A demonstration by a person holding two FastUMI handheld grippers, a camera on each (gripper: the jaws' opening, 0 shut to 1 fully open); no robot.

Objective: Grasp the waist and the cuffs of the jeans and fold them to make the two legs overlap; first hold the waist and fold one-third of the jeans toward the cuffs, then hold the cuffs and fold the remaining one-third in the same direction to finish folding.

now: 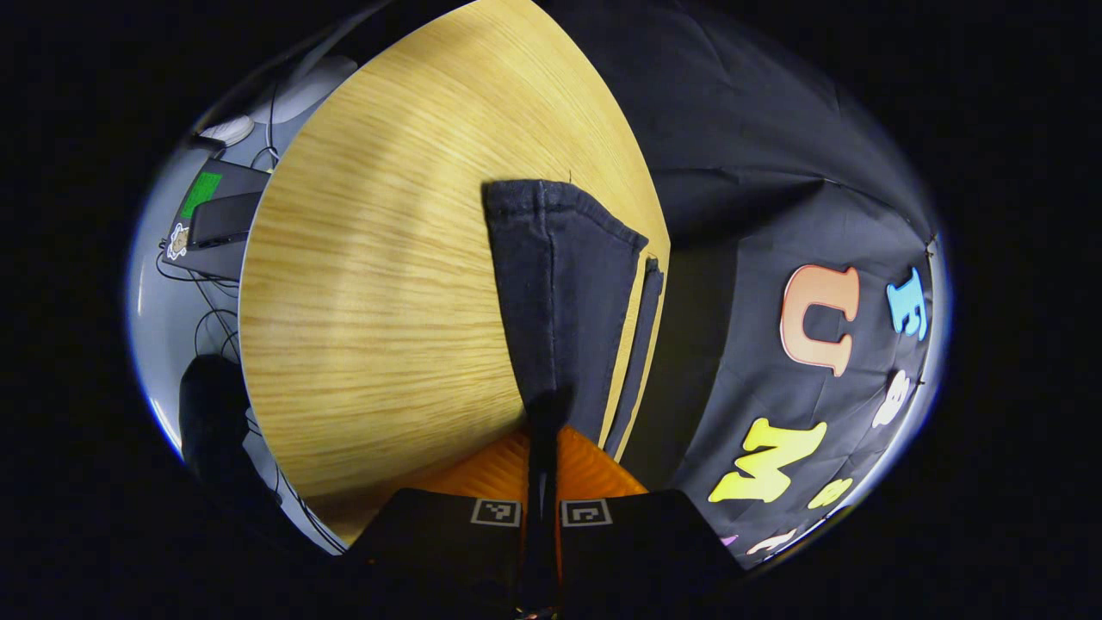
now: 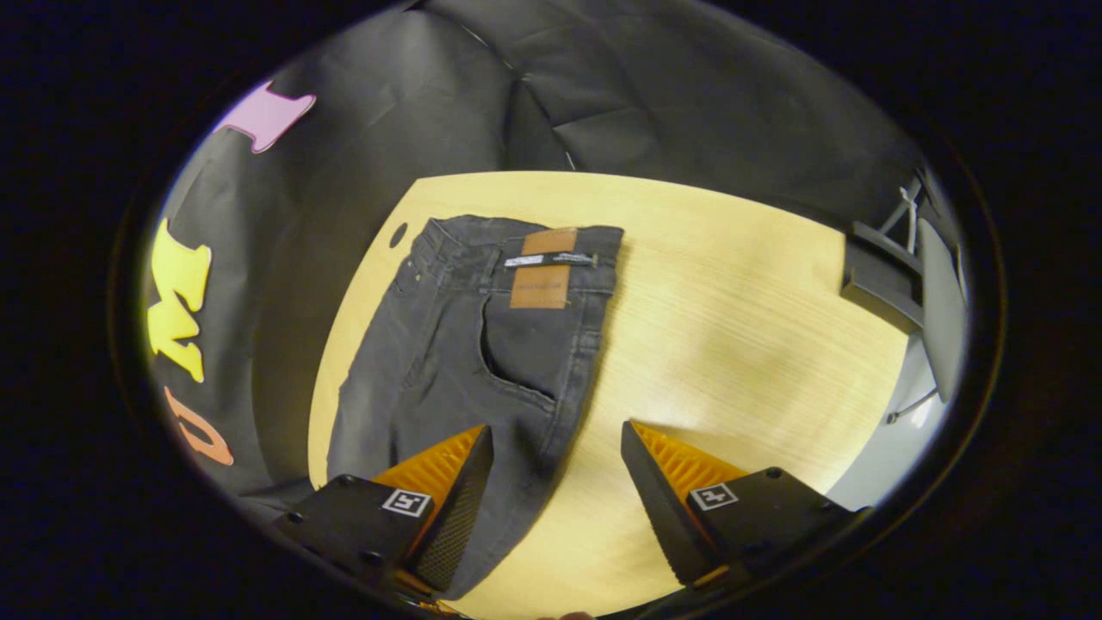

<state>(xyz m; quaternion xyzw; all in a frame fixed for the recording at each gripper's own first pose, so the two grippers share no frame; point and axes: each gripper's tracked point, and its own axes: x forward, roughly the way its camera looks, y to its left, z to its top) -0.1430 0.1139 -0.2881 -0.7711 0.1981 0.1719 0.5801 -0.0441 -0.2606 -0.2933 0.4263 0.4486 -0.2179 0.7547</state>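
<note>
Dark jeans (image 2: 482, 362) lie flat on the wooden table (image 2: 732, 319), their waist with a brown patch (image 2: 542, 275) at the far end in the right gripper view. Above the leg part my right gripper (image 2: 555, 465) hovers open, its left finger over the denim and its right finger over bare wood. In the left gripper view my left gripper (image 1: 542, 430) is shut on dark denim that runs between its fingers. From there a jeans leg (image 1: 555, 301) stretches away to a hemmed end (image 1: 551, 196), and a narrow strip of denim (image 1: 641, 344) lies along the table's right edge.
The table's right edge (image 1: 659, 258) in the left gripper view borders the black cloth wall. Off its left edge, a dark device with cables (image 1: 215, 224) lies on the floor. A grey stand (image 2: 904, 275) sits beyond the table's right side in the right gripper view.
</note>
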